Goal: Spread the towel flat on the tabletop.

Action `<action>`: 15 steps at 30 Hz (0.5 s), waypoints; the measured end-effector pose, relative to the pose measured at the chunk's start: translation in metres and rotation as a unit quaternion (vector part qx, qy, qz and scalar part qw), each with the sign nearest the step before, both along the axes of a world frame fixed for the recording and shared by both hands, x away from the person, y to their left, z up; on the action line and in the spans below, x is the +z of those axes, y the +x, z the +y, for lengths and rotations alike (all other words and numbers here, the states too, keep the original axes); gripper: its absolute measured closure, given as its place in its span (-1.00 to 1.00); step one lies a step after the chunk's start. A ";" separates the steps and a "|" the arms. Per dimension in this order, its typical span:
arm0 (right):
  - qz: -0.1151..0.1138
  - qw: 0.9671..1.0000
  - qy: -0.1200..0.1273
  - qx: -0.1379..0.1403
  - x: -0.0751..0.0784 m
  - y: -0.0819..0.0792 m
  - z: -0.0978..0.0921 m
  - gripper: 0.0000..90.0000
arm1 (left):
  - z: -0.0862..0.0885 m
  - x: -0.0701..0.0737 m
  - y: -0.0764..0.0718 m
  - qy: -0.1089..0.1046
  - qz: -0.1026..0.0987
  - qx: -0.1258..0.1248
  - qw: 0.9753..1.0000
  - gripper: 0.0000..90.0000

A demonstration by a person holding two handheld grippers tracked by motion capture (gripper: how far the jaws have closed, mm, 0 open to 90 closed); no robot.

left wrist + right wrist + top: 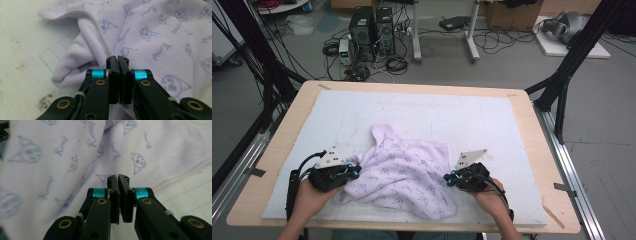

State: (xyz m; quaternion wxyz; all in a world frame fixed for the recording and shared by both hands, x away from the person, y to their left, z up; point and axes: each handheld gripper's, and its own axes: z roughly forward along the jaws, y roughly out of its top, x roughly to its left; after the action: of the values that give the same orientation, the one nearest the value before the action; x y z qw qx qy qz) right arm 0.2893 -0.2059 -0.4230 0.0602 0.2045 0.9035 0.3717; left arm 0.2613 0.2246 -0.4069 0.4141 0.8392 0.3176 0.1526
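A pale lilac cloth (404, 172) printed with small blue faces and words lies crumpled on the white mat (472, 115). My left gripper (354, 172) is at the cloth's left edge. Its jaws are pressed together, and the stitched hem (101, 32) runs straight into my left gripper (117, 57) at the tips. My right gripper (448, 178) is at the cloth's right side. Its jaws are closed too, and folds of the cloth (75, 157) converge on my right gripper (118, 176) at the tips. The pink-stitched hem (180, 173) passes just right of them.
The mat covers most of a wooden table (287, 130), with bare wood along its edges. Faint pencil squares (53, 56) mark the mat near the left gripper. On the floor beyond the table are computer towers (372, 32), cables and black frame posts (569, 65).
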 end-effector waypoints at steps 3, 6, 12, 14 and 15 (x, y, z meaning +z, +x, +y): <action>0.001 1.000 0.002 0.002 0.005 -0.011 -0.008 0.95 | 0.003 0.003 -0.014 -0.009 0.001 -0.004 1.000 0.94; 0.009 1.000 -0.003 0.010 0.007 -0.022 -0.014 0.93 | 0.004 0.005 -0.022 -0.010 0.001 -0.020 1.000 0.94; -0.002 1.000 0.021 0.006 0.023 -0.017 -0.019 0.53 | 0.003 0.024 -0.013 -0.020 -0.006 -0.027 0.999 0.38; -0.010 1.000 0.026 -0.001 0.027 -0.008 -0.017 0.42 | 0.000 0.032 -0.004 -0.022 -0.017 -0.032 0.999 0.30; -0.013 0.999 0.029 -0.004 0.028 -0.002 -0.015 0.39 | -0.003 0.035 0.003 -0.024 -0.020 -0.033 0.999 0.26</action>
State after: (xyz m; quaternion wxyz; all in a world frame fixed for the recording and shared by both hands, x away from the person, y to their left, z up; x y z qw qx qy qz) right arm 0.2875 -0.2208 -0.3954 0.0674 0.2045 0.8909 0.3999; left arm 0.2639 0.2219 -0.3721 0.4449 0.8360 0.2849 0.1483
